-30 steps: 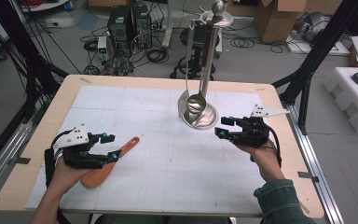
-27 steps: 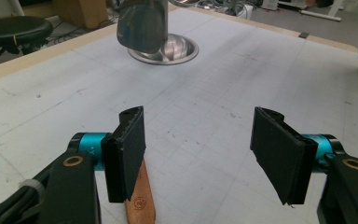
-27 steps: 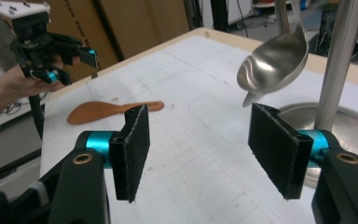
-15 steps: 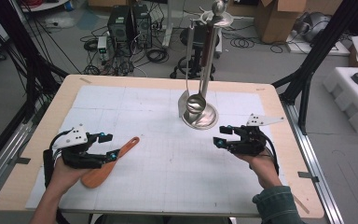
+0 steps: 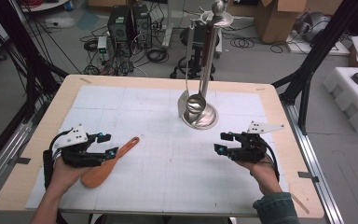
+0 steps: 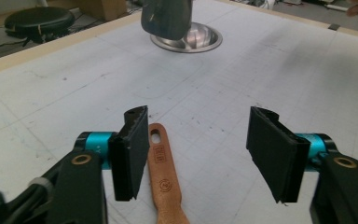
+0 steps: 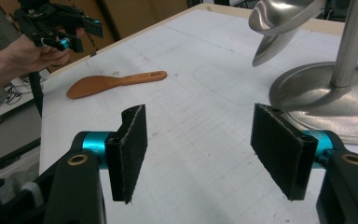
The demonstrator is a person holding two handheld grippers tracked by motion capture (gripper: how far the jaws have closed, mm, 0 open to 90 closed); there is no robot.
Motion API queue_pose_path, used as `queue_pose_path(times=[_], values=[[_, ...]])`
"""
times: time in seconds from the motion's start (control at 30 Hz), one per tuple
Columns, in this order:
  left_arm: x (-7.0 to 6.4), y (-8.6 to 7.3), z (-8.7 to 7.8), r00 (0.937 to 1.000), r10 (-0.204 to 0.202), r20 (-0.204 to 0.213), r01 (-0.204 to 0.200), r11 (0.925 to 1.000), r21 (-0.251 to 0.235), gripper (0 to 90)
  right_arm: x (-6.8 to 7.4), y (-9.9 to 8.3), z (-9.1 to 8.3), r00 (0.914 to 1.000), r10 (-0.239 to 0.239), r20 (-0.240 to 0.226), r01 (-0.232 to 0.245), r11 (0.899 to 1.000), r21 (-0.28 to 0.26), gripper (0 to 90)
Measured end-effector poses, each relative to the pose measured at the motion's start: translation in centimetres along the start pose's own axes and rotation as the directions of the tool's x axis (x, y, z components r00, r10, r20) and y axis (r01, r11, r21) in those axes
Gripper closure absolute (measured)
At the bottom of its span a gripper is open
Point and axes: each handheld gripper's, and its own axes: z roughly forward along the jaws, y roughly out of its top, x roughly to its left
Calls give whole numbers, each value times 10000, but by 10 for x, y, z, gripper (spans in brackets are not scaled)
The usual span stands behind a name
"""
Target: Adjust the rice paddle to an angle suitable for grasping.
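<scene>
Left claw hung spread wide over the flat orange-brown wooden spatula's handle, while the right claw, at three o'clock on the tabletop, gaped wide and empty.

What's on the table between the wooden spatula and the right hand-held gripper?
Nothing; in the high view, bare gridded mat separates the wooden spatula from the right hand-held gripper.

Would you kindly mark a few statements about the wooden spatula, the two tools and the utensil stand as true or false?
1. The orange-brown wooden spatula lies flat on the white mat. True.
2. The left tool is clamped on the spatula. False: its jaws stand open, the handle beside one jaw.
3. The right tool is open and holds nothing. True.
4. The shiny steel ladle lies on the mat. False: it hangs on the steel utensil stand.
</scene>
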Motion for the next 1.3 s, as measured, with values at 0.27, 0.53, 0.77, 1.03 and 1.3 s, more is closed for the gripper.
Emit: queue_pose_path(times=[0.27,0.53,0.77,1.03,1.3], values=[[10,-11,12,9992,41,-398,-7,9965,833,691,4,-5,-4,9998,-182,124,182,9998,-17,348],[19,-25,23,9972,-139,-730,242,9894,1429,853,3,-16,-12,9996,-63,277,65,10000,-74,342],[21,-30,35,9962,-31,-875,204,9801,1975,869,2,-23,-15,9988,-221,442,221,9998,12,339],[23,-36,46,9952,-119,-970,368,9654,2583,874,4,-25,-15,9979,-319,559,308,9993,203,332],[24,-35,50,9957,-18,-929,290,9558,2926,874,5,-26,-14,9975,-420,565,398,9984,393,332]])
